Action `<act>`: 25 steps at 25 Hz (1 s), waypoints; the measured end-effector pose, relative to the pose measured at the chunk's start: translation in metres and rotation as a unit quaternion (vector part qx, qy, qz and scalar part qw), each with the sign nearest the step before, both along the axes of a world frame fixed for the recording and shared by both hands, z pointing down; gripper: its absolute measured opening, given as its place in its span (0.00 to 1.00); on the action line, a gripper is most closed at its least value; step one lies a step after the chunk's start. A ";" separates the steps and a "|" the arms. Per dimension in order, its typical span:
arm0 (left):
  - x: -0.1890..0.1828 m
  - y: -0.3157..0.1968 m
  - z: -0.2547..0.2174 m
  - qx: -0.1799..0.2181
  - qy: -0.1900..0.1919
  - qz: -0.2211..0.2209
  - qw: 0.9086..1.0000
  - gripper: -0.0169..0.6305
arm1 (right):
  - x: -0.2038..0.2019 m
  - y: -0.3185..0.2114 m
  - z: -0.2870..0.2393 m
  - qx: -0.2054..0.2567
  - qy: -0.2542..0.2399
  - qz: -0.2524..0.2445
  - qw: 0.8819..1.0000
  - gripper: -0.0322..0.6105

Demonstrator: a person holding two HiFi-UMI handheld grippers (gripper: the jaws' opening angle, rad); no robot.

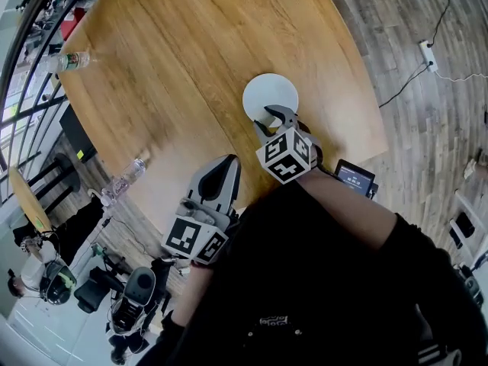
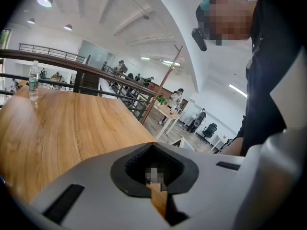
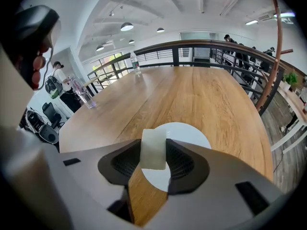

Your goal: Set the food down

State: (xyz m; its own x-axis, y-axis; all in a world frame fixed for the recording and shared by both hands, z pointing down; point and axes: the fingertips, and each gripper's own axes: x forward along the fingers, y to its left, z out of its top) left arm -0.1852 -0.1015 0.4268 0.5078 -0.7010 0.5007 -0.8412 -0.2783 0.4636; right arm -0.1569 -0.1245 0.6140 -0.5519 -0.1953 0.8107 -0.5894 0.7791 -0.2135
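Note:
A pale, cream-coloured block of food (image 3: pixel 153 149) sits between the dark pads of my right gripper (image 3: pixel 153 152), which is shut on it. Just beyond and under the jaws lies a round white plate (image 3: pixel 189 132) on the wooden table (image 3: pixel 201 95). In the head view the right gripper (image 1: pixel 276 114) hangs over the plate's (image 1: pixel 268 91) near rim, and the food is hidden there. My left gripper (image 1: pixel 227 162) rests lower left at the table's near edge. Its jaws (image 2: pixel 154 176) stand together, with only a thin slit of wood showing and nothing held.
A water bottle (image 1: pixel 75 60) stands at the table's far left edge and a clear bottle (image 1: pixel 126 175) near the left rim. A small screen device (image 1: pixel 355 178) sits by the right edge. A railing (image 3: pixel 201 47) runs behind the table. A power strip (image 1: pixel 429 56) lies on the floor.

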 end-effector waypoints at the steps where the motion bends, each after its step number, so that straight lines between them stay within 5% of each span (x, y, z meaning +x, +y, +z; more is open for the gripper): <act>1: -0.001 -0.001 0.001 0.000 0.000 0.001 1.000 0.04 | 0.001 -0.002 0.004 0.001 0.004 0.003 1.000 0.32; 25: -0.011 0.001 0.019 -0.005 0.014 0.017 1.000 0.04 | -0.005 -0.011 0.059 0.038 0.124 -0.051 0.990 0.32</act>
State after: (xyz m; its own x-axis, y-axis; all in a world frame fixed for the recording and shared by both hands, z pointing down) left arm -0.1961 -0.1001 0.4455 0.5444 -0.6787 0.4930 -0.8186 -0.3015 0.4888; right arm -0.1622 -0.1358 0.6726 -0.3573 -0.2147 0.9090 -0.5330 0.8460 -0.0097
